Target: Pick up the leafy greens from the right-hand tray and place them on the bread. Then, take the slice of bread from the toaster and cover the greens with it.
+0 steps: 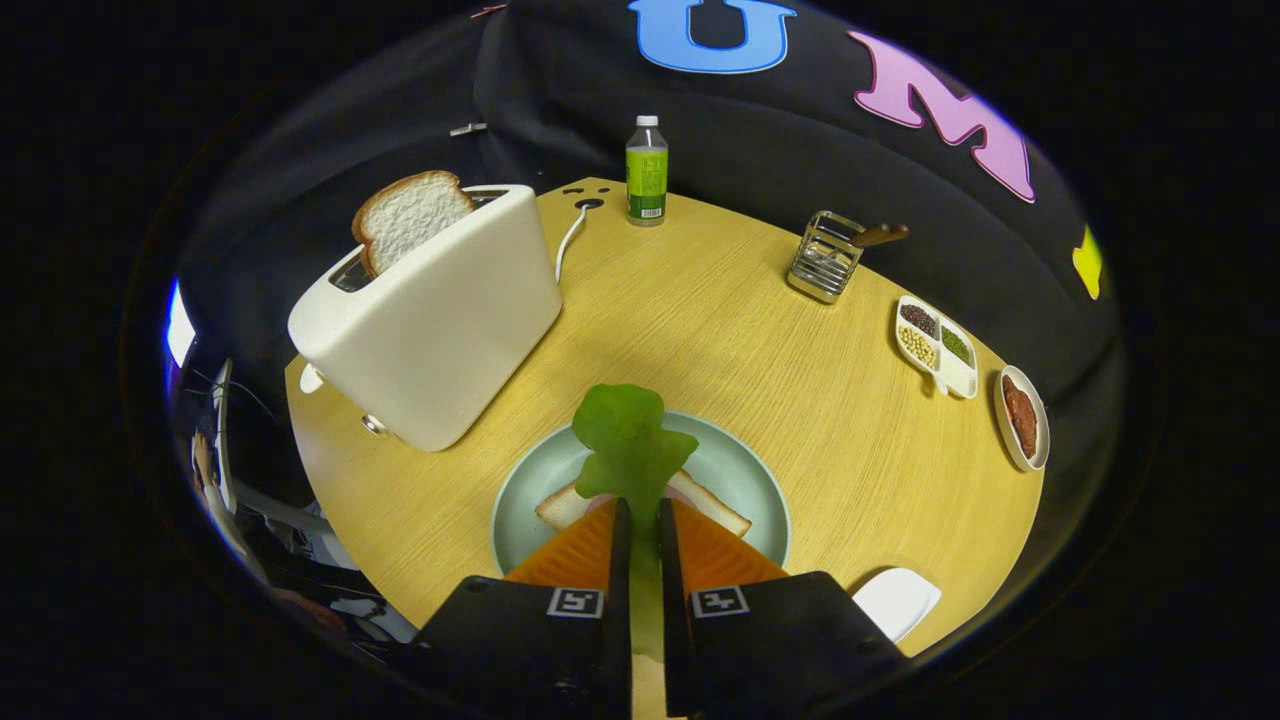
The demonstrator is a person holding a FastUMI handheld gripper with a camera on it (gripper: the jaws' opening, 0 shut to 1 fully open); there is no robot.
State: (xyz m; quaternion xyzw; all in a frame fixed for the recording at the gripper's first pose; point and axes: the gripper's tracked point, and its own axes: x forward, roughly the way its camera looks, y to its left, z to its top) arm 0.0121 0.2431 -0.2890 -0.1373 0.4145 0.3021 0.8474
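My gripper (640, 515) is shut on the leafy greens (630, 445), a green leaf that sticks out ahead of the fingers and hangs over the pale green plate (745, 475). On that plate lies a slice of bread (715, 508), partly hidden by the leaf and the fingers. A white toaster (430, 320) stands beyond the plate to the left, with a second slice of bread (408, 215) poking up out of its slot.
A green bottle (647, 170) stands at the far side of the round wooden table (700, 330). A wire holder (825, 257), a divided dish of beans (935, 345) and a dish of dark food (1022, 415) sit to the right. A white tray (897, 598) lies by the fingers' right.
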